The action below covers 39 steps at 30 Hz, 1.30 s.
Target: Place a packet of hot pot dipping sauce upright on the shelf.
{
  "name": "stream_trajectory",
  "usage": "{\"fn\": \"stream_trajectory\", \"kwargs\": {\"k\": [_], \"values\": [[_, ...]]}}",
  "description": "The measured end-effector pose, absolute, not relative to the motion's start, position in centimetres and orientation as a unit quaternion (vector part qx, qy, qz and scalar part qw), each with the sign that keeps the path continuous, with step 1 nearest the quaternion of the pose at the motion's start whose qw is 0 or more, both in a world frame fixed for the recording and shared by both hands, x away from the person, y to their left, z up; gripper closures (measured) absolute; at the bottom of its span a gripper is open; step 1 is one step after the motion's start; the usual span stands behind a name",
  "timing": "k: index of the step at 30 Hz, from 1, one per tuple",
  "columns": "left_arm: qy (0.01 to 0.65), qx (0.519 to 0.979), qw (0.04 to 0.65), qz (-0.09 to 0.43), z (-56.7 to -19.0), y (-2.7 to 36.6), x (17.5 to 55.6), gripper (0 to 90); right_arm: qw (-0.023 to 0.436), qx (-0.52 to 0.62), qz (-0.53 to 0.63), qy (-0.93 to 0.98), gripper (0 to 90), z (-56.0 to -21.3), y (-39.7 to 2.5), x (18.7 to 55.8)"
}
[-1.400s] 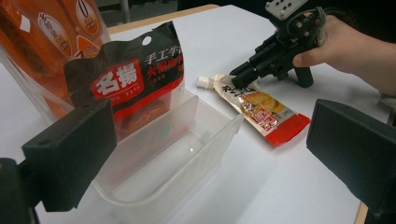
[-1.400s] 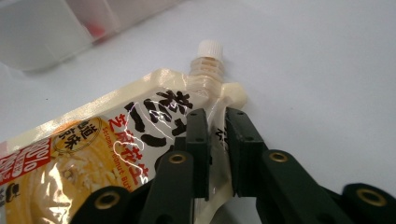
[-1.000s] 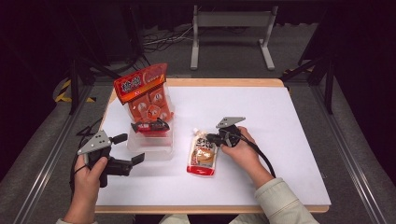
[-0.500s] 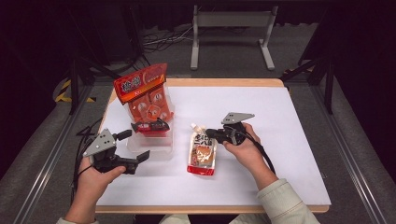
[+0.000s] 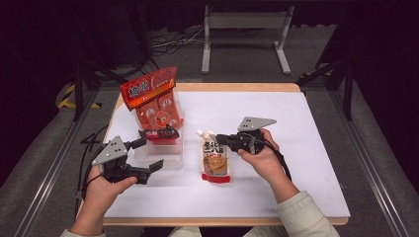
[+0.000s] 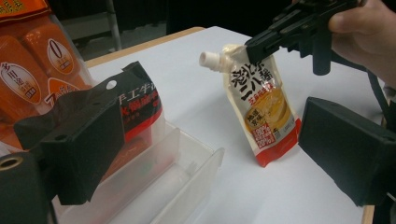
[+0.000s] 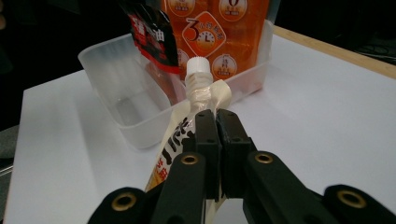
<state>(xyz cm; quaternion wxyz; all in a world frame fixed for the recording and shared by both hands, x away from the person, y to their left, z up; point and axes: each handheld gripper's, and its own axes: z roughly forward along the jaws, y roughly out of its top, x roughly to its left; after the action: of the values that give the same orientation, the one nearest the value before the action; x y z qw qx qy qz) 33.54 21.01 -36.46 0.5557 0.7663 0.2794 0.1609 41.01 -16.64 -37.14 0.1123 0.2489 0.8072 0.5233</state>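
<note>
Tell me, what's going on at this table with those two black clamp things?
A person holds a gripper in each hand. The right gripper is shut on the top edge of a spouted sauce pouch, holding it upright with its bottom on the white table. The left gripper is open, beside a clear plastic bin that already holds a big orange bag and a small dark packet.

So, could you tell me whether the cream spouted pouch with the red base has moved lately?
Yes: the cream spouted pouch has tipped upright and sits slightly farther from the clear plastic bin.
</note>
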Motion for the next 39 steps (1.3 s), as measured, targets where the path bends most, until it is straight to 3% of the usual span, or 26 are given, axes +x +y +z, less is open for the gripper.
{"fn": "stream_trajectory", "kwargs": {"k": [18, 39], "values": [[0.279, 0.768, 0.556, 0.153, -36.8, 19.9, 33.8, 7.9, 0.115, 0.204, 0.557, 0.797, 88.8, -33.6, -17.0, 38.8], [0.217, 0.775, 0.584, 0.106, -37.2, 16.1, 33.9, 10.7, 0.094, 0.133, 0.589, 0.792, 88.8, -31.5, -14.7, 35.6]]}}
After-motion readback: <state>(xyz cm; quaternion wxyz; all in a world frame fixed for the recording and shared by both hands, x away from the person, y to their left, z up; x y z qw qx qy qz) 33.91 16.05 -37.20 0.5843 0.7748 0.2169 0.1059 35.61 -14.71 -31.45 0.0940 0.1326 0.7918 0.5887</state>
